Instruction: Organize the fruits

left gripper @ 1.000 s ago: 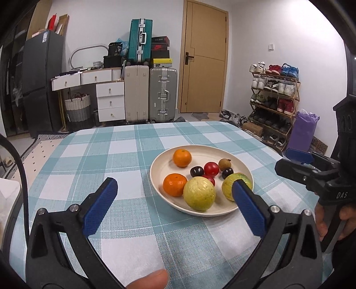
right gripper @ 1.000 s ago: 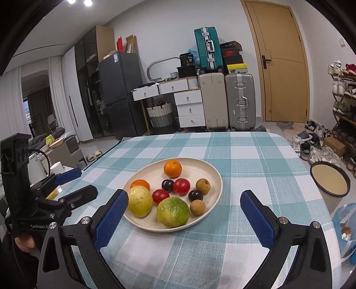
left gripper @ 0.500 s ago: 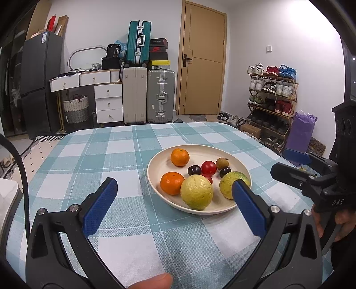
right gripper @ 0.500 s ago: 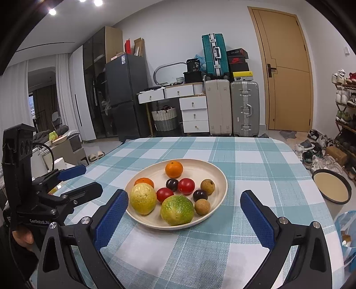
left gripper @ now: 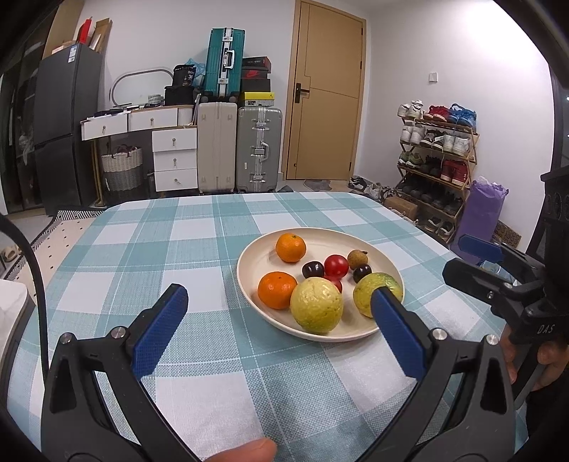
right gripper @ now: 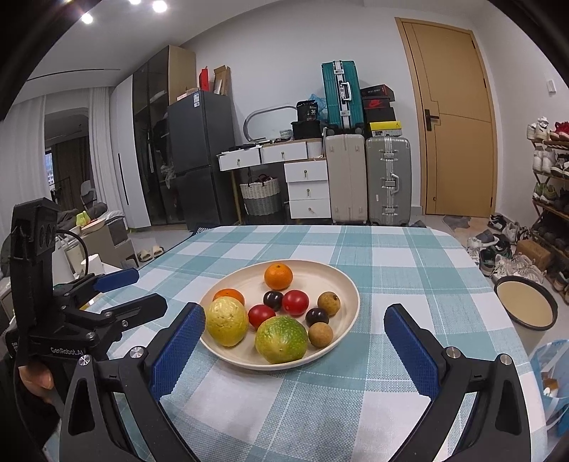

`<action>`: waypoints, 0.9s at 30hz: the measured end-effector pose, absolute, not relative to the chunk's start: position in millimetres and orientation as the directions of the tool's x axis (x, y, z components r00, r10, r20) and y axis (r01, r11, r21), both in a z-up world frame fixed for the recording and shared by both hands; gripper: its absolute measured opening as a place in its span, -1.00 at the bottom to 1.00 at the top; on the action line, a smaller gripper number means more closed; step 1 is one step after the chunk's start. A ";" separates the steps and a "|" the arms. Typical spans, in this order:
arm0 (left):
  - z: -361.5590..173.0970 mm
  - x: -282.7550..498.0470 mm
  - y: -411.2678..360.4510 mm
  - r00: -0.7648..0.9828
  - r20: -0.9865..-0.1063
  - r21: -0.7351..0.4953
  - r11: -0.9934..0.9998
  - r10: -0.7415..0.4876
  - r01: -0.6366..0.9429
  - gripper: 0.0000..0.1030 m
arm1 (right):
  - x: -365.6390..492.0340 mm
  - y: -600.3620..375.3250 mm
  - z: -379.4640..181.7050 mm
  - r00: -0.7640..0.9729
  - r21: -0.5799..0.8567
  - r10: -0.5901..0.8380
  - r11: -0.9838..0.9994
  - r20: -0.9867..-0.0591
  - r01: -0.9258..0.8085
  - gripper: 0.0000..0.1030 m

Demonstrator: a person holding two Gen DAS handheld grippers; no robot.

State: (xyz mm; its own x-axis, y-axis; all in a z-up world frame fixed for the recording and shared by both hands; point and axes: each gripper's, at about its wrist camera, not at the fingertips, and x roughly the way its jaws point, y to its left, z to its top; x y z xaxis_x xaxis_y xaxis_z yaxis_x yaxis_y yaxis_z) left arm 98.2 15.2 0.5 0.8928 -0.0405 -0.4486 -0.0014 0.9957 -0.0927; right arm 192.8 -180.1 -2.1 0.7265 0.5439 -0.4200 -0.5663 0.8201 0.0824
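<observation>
Both grippers tilted up a touch since earlier, left gripper (left gripper: 277, 312) and right gripper (right gripper: 295, 330) fingers spread wide and empty, lined up near the fruit plate (right gripper: 350, 291) mid-bench, probably choosing a pick.

White walls, tan door (left gripper: 325, 96), suitcases (left gripper: 238, 147) beside white drawers (left gripper: 174, 160), dark fridge (left gripper: 60, 124), shoe rack (left gripper: 435, 156), ceiling spotlights (right gripper: 135, 5).

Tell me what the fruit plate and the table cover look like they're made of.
The plate looks like matte cream plastic or melamine, possibly ceramic: smooth, no shine. The table cover looks like woven vinyl or coarse fabric, with a visible mesh weave in its teal check.
</observation>
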 end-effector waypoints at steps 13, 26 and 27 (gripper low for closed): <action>0.5 97.2 16.0 0.903 -0.429 -0.092 0.996 -0.031 -0.009 1.00 | 191.3 -179.1 -1.3 0.729 0.075 0.544 0.820 -0.416 -0.568 1.00; 1.0 96.7 17.5 0.904 -0.426 -0.097 0.995 -0.032 -0.010 1.00 | 190.5 -177.6 -1.3 0.727 0.073 0.547 0.817 -0.415 -0.572 1.00; 1.0 96.7 17.5 0.904 -0.427 -0.097 0.995 -0.032 -0.010 1.00 | 189.9 -177.1 -1.4 0.726 0.072 0.549 0.815 -0.414 -0.575 1.00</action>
State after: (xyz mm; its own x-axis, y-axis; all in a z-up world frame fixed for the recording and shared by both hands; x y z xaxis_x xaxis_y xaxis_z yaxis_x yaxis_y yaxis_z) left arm 96.7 17.5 1.0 0.9037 -0.0324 -0.4269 -0.0103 0.9952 -0.0972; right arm 189.9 -177.1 -1.4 0.7263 0.5486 -0.4143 -0.5748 0.8151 0.0717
